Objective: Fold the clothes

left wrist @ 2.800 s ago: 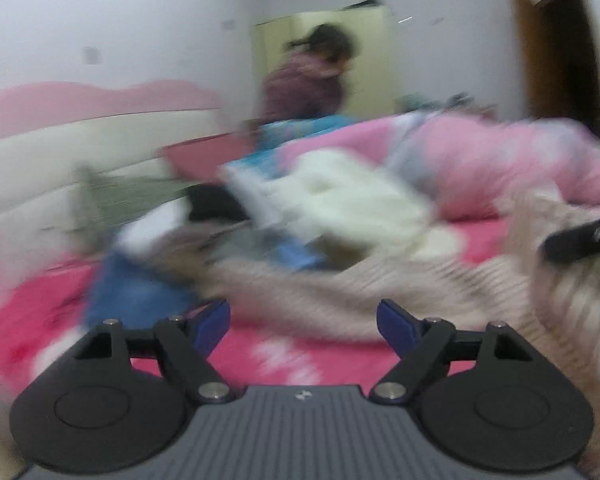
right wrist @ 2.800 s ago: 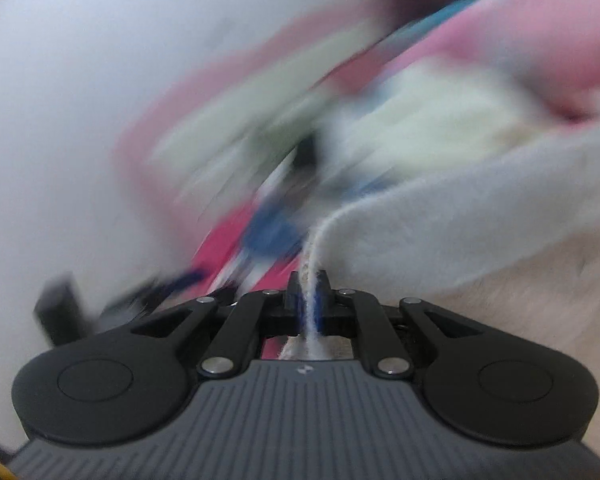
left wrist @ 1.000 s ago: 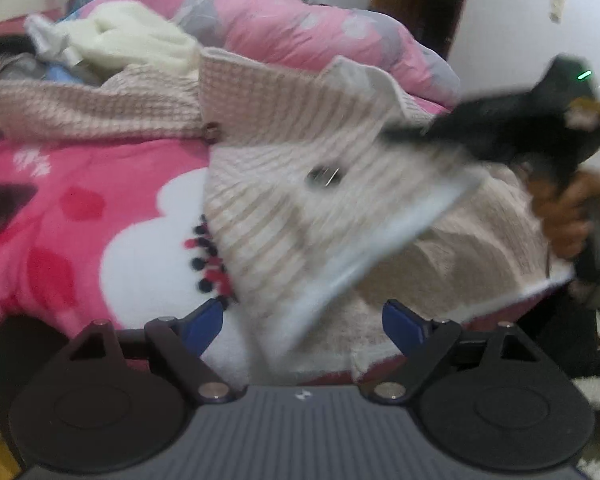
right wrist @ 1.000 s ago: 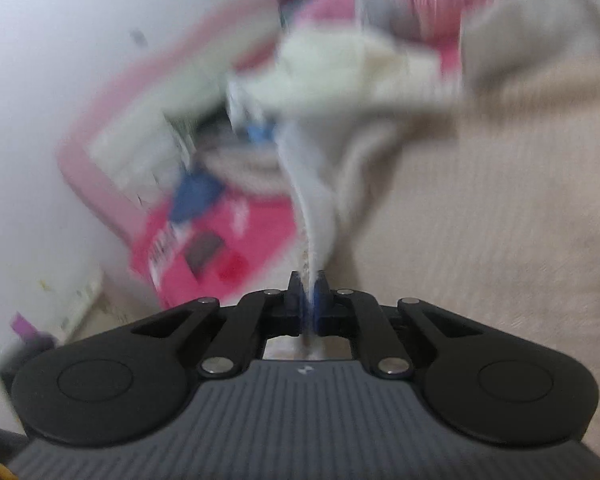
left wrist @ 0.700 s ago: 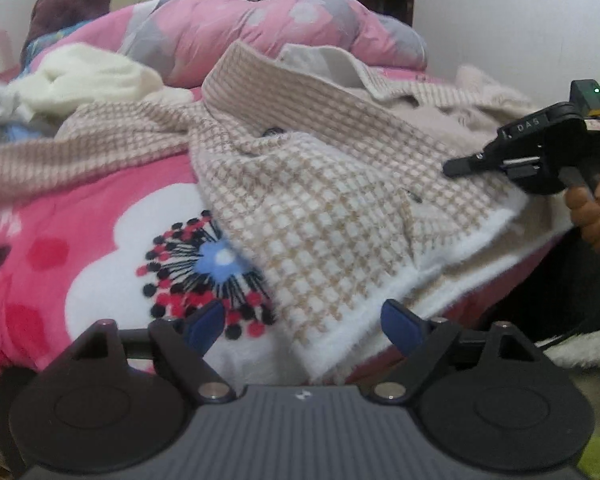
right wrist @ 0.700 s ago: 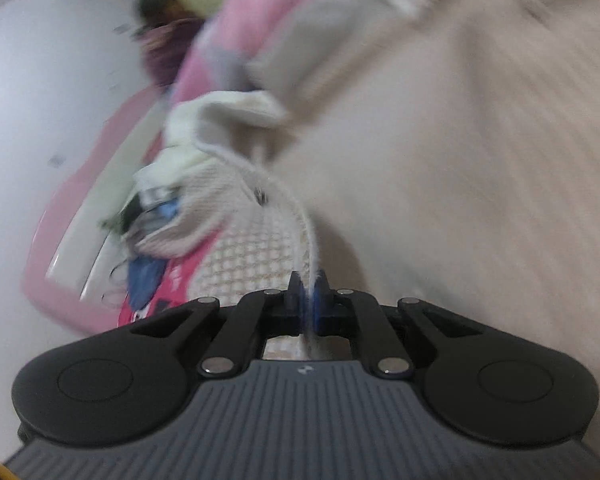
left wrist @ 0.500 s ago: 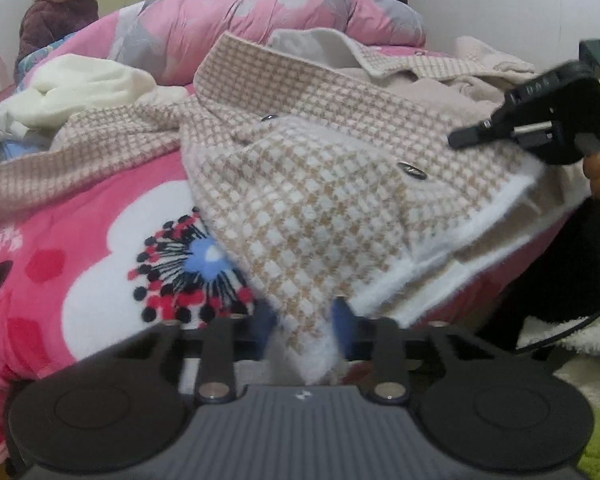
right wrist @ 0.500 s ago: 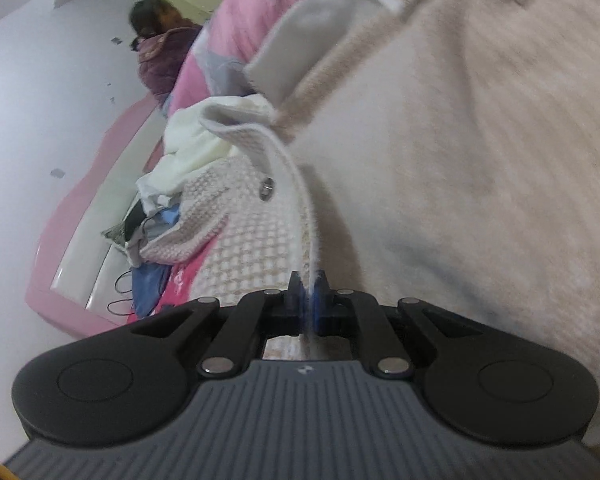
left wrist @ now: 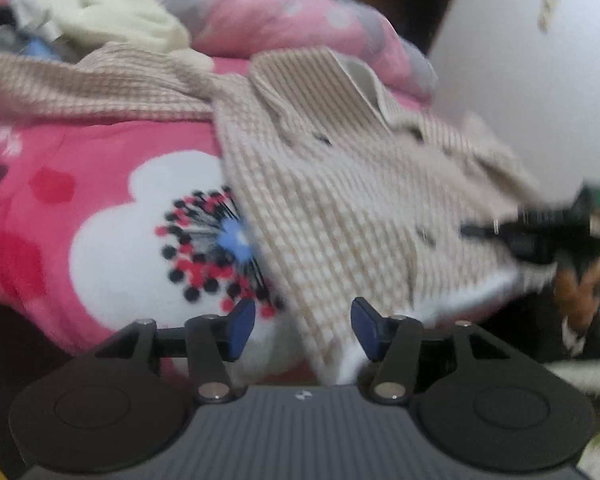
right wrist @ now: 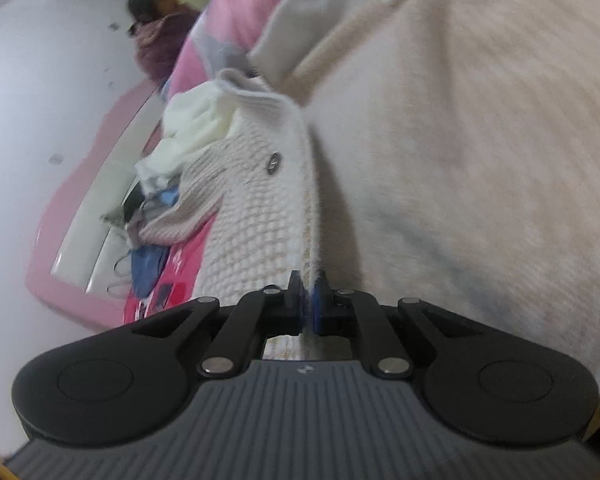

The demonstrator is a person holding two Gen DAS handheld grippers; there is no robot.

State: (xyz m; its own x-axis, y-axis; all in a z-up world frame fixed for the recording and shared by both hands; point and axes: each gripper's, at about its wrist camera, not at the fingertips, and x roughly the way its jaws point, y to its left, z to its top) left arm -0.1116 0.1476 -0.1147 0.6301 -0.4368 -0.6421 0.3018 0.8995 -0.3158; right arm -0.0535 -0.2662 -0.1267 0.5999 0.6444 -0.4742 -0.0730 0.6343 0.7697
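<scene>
A beige and white checked jacket (left wrist: 340, 200) with dark buttons lies spread on the pink flowered bed cover (left wrist: 100, 208). My left gripper (left wrist: 303, 326) is open, its blue pads either side of the jacket's lower corner at the bed's near edge. My right gripper (right wrist: 309, 300) is shut on the jacket's front edge (right wrist: 304, 184), which runs straight up from the pads past a metal button (right wrist: 274, 162). The right gripper (left wrist: 540, 232) shows at the far right of the left wrist view, held by a hand.
A pile of clothes with a cream garment (left wrist: 116, 20) lies at the head of the bed. A pink quilt (left wrist: 284, 20) is heaped behind the jacket. A person in a purple top (right wrist: 160, 40) stands by the pink headboard (right wrist: 96, 184). A dark door (left wrist: 404, 4) is behind.
My left gripper was closing on the jacket's corner half a second ago and now stands open again. The right gripper keeps its hold on the jacket's edge and has moved lower and to the right.
</scene>
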